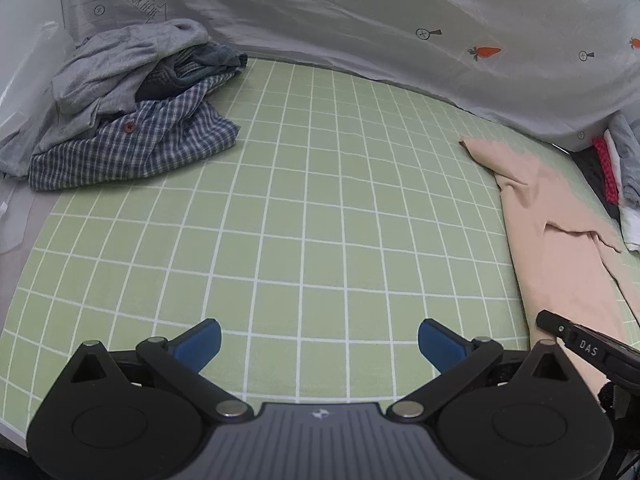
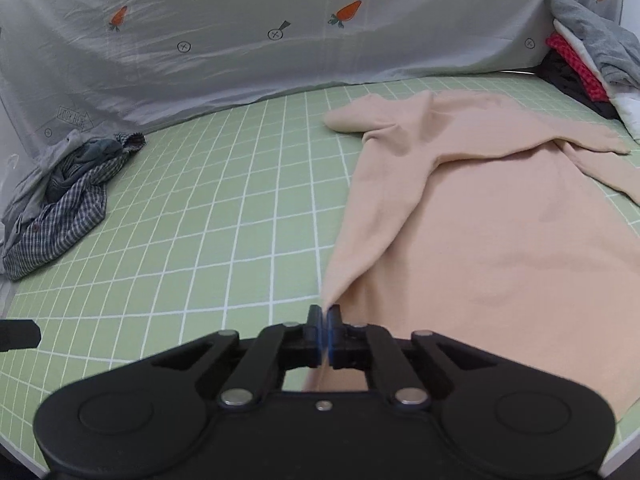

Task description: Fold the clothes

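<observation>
A peach long-sleeved garment [image 2: 480, 220] lies spread on the green grid mat [image 2: 200, 220], its sleeves lying across its upper part. My right gripper [image 2: 324, 314] is shut on the garment's near left edge, and the cloth rises in a small peak into the blue pads. In the left wrist view the same garment [image 1: 560, 240] lies at the right. My left gripper [image 1: 319, 340] stands open over bare mat [image 1: 300, 200], with nothing between its blue fingers [image 1: 200, 344]. The tip of the right gripper's body [image 1: 576, 340] shows at the lower right of that view.
A heap of unfolded clothes, grey top over a blue checked shirt [image 1: 132, 140], sits at the mat's far left [image 2: 60, 208]. A second pile of grey, red and black clothes [image 2: 584, 56] lies at the far right. A grey carrot-print sheet [image 2: 280, 40] hangs behind.
</observation>
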### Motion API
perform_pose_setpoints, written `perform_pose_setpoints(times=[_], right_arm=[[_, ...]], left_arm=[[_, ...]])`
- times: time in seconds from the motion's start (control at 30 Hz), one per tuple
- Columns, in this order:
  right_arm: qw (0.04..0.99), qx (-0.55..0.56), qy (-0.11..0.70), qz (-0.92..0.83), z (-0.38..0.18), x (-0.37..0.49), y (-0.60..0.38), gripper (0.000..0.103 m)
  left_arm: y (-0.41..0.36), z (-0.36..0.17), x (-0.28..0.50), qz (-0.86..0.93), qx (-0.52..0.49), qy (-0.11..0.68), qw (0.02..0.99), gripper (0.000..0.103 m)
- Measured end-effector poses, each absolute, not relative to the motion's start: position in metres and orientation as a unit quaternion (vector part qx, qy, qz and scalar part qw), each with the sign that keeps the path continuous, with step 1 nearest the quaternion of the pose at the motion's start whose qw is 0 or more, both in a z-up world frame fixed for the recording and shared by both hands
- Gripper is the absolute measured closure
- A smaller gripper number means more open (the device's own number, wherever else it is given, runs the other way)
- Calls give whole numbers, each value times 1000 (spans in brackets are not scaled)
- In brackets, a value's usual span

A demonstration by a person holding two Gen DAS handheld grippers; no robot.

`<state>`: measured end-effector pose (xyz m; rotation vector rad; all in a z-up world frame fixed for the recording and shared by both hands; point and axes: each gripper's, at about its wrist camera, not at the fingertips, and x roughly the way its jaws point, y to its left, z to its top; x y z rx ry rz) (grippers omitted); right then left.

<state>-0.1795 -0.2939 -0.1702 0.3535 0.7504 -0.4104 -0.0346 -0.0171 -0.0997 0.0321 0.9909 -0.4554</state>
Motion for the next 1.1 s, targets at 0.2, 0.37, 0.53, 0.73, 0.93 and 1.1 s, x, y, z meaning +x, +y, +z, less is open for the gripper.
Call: perform_pose_setpoints(times=[0.2,0.37,0.53,0.73,0.93,1.1], right_arm=[[894,169,344,-234,-150,-212,-340,100],[883,162,361,-252,-157,-227,-386,100],[876,130,406,-227,-180,-222,-410,99],[867,77,459,-179,-194,-212,-421,80],[874,117,445,-157,-172,-220,-460,58],[881,148,412,-179,-155,-229,-511,48]], left_arm=[[-69,-99,-39,-260,-1,473,842,0],[-106,-100,-55,-264,-3,477,838,0],[-127,-100,-73,-241,8,479,844,0],[-144,-98,-73,-196,-8,481,855,0],[-173,-95,-63,-170,-33,473,864,0],[-207,-100,-51,-165,-52,479,861,0]])
